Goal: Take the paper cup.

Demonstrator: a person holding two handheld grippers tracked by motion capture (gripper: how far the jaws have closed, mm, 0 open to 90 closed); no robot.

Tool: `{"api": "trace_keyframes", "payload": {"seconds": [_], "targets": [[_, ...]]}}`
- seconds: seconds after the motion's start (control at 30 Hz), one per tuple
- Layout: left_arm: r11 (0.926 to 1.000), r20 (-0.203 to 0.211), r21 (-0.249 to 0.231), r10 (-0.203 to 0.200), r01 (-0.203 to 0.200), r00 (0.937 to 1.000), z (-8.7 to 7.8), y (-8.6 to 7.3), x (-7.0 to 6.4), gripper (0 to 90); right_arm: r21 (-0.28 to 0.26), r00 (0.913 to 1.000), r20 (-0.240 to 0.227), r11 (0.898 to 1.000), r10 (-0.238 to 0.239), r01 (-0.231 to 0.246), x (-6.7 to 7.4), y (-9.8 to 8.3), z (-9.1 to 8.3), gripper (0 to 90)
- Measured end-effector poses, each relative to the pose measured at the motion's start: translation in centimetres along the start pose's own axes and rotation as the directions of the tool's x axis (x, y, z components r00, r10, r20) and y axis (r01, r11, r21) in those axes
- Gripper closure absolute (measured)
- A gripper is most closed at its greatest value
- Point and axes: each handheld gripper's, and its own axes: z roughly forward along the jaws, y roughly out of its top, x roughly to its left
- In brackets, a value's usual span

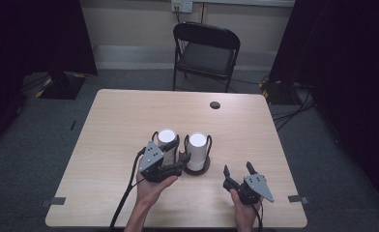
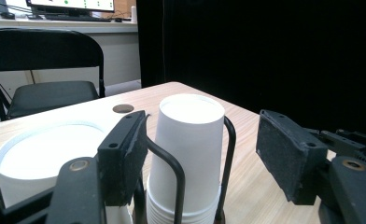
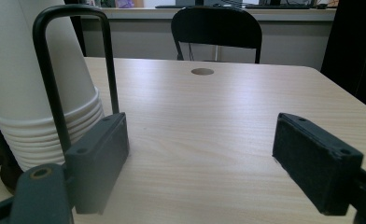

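**High view: two cup stacks in wire holders, both tools near them**

High view shows a wooden bench [image 1: 129,121] with two stacks of white paper cups at the middle of the frame, each standing upside down inside a black wire holder. The left cup stack [image 1: 167,140] and the right cup stack [image 1: 197,150] stand just beside each other. The left tool [image 1: 178,162] is at the lower middle of the frame, right in front of the two stacks, held by a hand [image 1: 151,191]. In the left gripper view its jaws are spread and pinch nothing; one pad lies against the wire holder [image 2: 172,172] of the right stack, and this stack [image 2: 188,154] stands in the gap between the jaws without touching the other pad. The left stack [image 2: 45,158] is at the lower left of that view.

The right tool [image 1: 237,170] is at the lower right of the high view, well apart from the cups. Its jaws are spread wide over bare bench [image 3: 209,121], holding nothing. A black folding chair [image 1: 206,53] stands behind the bench at the upper middle.
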Motion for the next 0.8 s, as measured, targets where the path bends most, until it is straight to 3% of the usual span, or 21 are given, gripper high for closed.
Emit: {"api": "trace_keyframes", "payload": {"seconds": [0.23,0.6,0.8], "targets": [[0.9991,-0.003,0.001,0.042,-0.042,0.9991,0.8,0.5,0.1,34.4,-0.002,1.0,0.0,1.0,-0.001,0.001,0.0,0.0,0.0,17.7],[0.9991,0.022,0.011,0.04,-0.04,0.999,2.9,1.5,0.0,36.6,0.0,1.0,-0.003,1.0,-0.003,0.003,0.0,0.0,0.0,17.8],[0.9988,0.014,0.027,0.04,-0.041,0.9991,4.2,1.6,0.1,33.9,-0.001,1.0,-0.008,1.0,0.0,0.0,0.0,0.0,0.0,17.1]]}}
